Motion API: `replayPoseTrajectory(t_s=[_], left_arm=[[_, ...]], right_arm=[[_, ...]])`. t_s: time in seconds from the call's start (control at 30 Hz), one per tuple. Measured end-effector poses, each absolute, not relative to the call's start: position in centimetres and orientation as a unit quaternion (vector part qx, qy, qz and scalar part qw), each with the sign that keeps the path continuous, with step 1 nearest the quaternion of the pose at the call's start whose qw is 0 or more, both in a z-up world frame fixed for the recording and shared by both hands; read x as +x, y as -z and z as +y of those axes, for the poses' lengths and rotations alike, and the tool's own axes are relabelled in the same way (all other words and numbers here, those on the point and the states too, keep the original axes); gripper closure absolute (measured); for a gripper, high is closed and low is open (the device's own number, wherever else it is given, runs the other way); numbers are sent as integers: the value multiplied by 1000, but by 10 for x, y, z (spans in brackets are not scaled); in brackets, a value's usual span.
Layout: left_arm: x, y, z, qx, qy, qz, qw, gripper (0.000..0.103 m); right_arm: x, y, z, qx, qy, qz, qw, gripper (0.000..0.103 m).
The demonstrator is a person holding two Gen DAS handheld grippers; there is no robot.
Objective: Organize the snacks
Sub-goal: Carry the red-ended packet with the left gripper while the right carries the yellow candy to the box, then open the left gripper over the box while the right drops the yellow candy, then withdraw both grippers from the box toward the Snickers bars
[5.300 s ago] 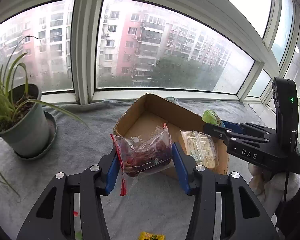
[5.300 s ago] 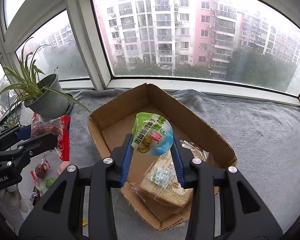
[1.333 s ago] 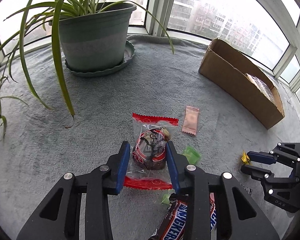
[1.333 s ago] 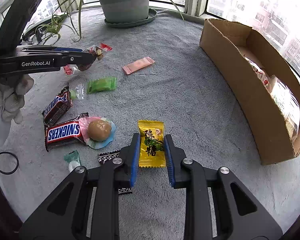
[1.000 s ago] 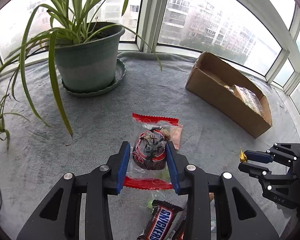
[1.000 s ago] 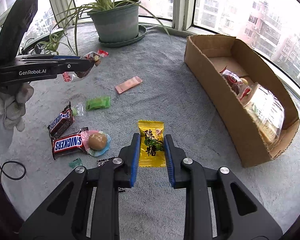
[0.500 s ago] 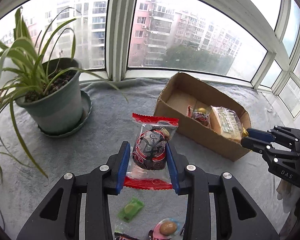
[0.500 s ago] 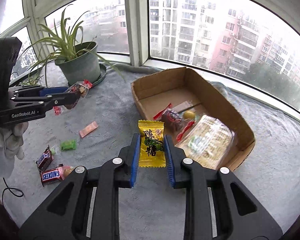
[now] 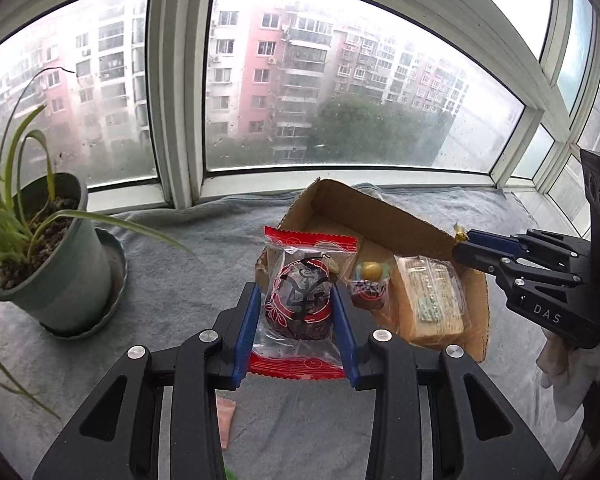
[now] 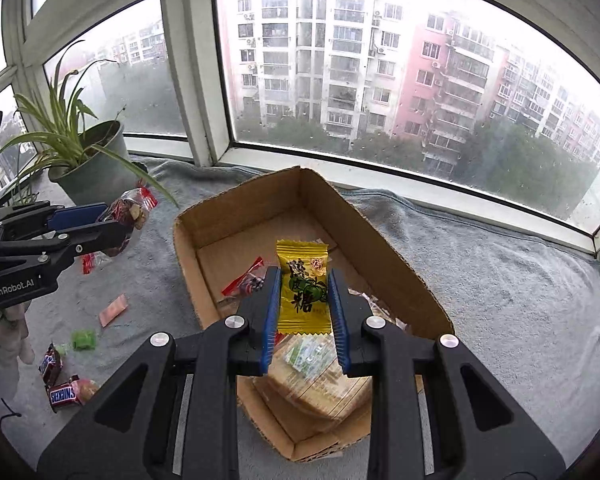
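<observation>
The flat yellow foil candy packet (image 10: 303, 288) sits at the centre of the right wrist view, pinched by its side edges in the right gripper (image 10: 304, 304), which hangs over the open brown cardboard box (image 10: 384, 248), probably so that a release drops it among the snacks already inside. The clear, red-edged wrapper with a dark round sweet (image 9: 300, 300) is squeezed around its bulge by the left gripper (image 9: 296, 320), near the box's left wall and seemingly next to go in. On the grey towel-covered sill (image 10: 520, 300), at lower left, 2 chocolate bars (image 10: 62, 392), a green sweet (image 10: 83, 339) and a pink sachet (image 10: 113, 310) lie unsorted. The green potted plant (image 10: 88, 160) stands well clear, upper left.
</observation>
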State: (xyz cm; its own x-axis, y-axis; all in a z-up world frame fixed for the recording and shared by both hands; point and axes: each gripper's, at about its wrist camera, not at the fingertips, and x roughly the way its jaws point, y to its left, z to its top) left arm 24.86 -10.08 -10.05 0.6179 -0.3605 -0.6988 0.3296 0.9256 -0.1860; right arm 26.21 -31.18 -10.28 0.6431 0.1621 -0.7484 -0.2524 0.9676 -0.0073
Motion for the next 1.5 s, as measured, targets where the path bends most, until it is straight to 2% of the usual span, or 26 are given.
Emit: replayPoseTrajectory(t_s=[0.6, 1.0, 1.07, 1.13, 1.17, 1.2, 1.5], left_arm=[[283, 119, -126, -18, 193, 408, 892, 69], [286, 123, -137, -9, 199, 410, 890, 68], [287, 123, -137, -10, 197, 413, 889, 66], [287, 122, -137, -10, 196, 413, 889, 63], [287, 121, -136, -9, 194, 412, 890, 61], [286, 120, -136, -9, 193, 410, 891, 58], [275, 104, -130, -6, 194, 396, 898, 58]], right_arm=[[307, 139, -319, -44, -109, 430, 895, 78], [312, 144, -315, -49, -106, 434, 893, 78], [312, 144, -315, -51, -104, 434, 893, 75], [310, 142, -315, -55, -97, 428, 897, 53], [309, 141, -315, -55, -96, 426, 898, 51], [308, 139, -315, -53, -97, 425, 898, 51], [294, 120, -311, -56, -100, 414, 903, 51]])
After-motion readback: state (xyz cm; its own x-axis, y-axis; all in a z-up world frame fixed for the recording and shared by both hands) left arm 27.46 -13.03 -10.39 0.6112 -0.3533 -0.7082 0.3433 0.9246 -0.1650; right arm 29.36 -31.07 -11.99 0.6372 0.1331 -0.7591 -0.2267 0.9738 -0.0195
